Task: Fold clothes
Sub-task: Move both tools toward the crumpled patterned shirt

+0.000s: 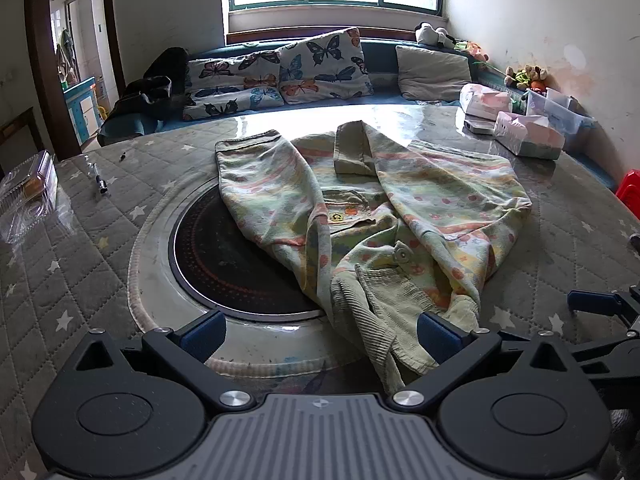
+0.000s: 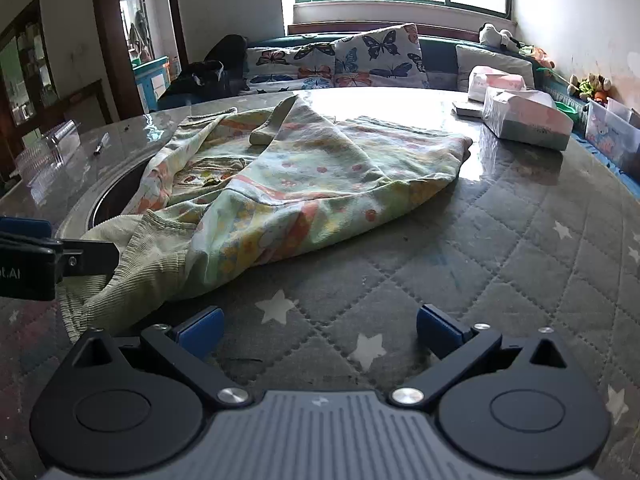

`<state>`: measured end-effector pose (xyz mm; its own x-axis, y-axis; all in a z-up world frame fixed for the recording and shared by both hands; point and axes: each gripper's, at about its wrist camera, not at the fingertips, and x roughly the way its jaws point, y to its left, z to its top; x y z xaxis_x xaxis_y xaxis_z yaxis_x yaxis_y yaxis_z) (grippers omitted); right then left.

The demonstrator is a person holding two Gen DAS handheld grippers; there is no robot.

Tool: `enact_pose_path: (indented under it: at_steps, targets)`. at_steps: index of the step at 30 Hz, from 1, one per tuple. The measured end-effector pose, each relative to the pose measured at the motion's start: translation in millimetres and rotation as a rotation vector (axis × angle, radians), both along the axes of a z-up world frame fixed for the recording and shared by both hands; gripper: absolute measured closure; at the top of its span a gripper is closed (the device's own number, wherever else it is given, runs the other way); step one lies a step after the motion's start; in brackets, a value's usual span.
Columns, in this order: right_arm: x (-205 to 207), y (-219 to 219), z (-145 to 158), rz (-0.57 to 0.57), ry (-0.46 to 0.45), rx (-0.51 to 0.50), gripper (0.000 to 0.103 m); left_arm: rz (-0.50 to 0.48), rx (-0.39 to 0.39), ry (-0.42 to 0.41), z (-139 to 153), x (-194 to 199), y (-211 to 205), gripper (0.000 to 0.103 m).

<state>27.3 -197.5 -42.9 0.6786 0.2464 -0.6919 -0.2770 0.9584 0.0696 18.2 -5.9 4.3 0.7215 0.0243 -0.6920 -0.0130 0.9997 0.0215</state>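
Observation:
A pale green patterned jacket (image 1: 380, 216) lies crumpled on the quilted table cover, both sleeves folded over its front, its ribbed hem (image 1: 368, 316) nearest me. My left gripper (image 1: 320, 336) is open, its jaws wide on either side of the hem, holding nothing. In the right wrist view the jacket (image 2: 304, 176) lies ahead and to the left. My right gripper (image 2: 320, 332) is open and empty over bare quilted cover, to the right of the hem. The left gripper's finger (image 2: 80, 256) shows at the hem. The right gripper's fingertips (image 1: 592, 304) show at the left view's right edge.
A round black hotplate (image 1: 224, 260) is set in the table under the jacket's left side. Tissue packs (image 1: 528, 136) and plastic boxes (image 1: 560, 108) stand at the back right. A clear plastic container (image 1: 28, 196) and a pen (image 1: 100, 180) lie left. A cushioned bench (image 1: 280, 76) runs behind.

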Motion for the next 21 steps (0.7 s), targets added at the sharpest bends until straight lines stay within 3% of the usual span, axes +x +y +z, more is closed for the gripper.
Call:
enact_pose_path:
  at_steps: [9, 21]
  targets:
    - [5.4, 6.6, -1.1, -0.003, 0.023, -0.049, 0.000, 0.004, -0.004, 0.011, -2.0, 2.6, 2.0, 0.000]
    - [-0.3, 8.2, -2.8, -0.003, -0.020, -0.060, 0.000, -0.001, 0.000, 0.002, 2.6, 4.2, 2.7, 0.000]
